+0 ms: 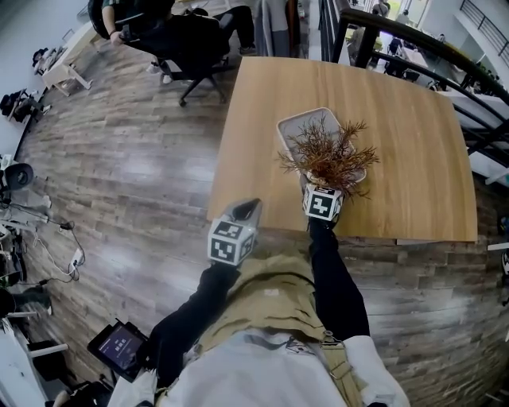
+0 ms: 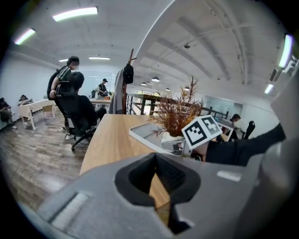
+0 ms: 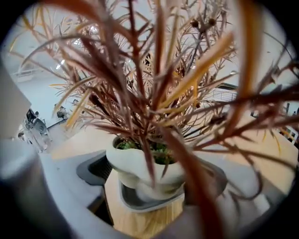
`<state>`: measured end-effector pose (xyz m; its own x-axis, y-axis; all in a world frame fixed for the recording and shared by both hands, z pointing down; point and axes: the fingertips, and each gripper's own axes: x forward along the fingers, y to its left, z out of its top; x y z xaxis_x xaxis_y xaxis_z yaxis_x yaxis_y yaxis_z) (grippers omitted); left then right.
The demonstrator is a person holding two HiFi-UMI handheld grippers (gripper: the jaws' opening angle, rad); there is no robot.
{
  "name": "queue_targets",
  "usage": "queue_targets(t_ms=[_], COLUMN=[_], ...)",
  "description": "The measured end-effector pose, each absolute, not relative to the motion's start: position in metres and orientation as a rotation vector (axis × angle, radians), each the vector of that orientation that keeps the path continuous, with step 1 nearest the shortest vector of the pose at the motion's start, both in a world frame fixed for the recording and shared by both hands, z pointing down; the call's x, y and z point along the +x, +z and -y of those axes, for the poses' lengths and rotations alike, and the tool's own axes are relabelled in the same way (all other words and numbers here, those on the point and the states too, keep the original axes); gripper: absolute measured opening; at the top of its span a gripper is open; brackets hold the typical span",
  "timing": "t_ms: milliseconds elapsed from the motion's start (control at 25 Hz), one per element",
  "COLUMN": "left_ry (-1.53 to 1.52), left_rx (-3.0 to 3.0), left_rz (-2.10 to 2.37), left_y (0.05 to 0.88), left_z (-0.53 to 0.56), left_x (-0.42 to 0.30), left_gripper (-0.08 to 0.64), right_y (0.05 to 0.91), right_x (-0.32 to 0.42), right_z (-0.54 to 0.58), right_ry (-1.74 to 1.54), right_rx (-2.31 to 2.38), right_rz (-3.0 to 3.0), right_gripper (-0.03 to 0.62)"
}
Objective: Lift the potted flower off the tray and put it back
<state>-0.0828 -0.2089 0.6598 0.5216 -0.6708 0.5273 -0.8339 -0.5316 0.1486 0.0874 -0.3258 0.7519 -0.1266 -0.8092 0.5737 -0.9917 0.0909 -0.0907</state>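
Potted flower (image 1: 330,159) sits on its tray (image 1: 296,127) at the surface's (image 1: 413,143) near edge, my right claw (image 3: 152,182) spread around the pot (image 3: 135,163); I'd stay level, clear of twigs (image 3: 140,79).

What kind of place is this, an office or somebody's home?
Most likely an open-plan office or workshop rather than a home: there is a wheeled office chair, long strip lights cross the ceiling, and a large wooden table stands on plank flooring.
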Motion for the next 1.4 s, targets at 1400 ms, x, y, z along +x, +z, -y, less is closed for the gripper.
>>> queue_targets(t_ms=[1400], left_ry=[0.308], left_rx=[2.577], left_rz=[1.321], left_y=[0.402], left_z=[0.234], left_x=[-0.071], left_gripper=[0.002], right_y=[0.434], right_x=[0.077], right_z=[0.248], right_ry=[0.522], right_rx=[1.713], right_rz=[2.162], right_gripper=[0.48])
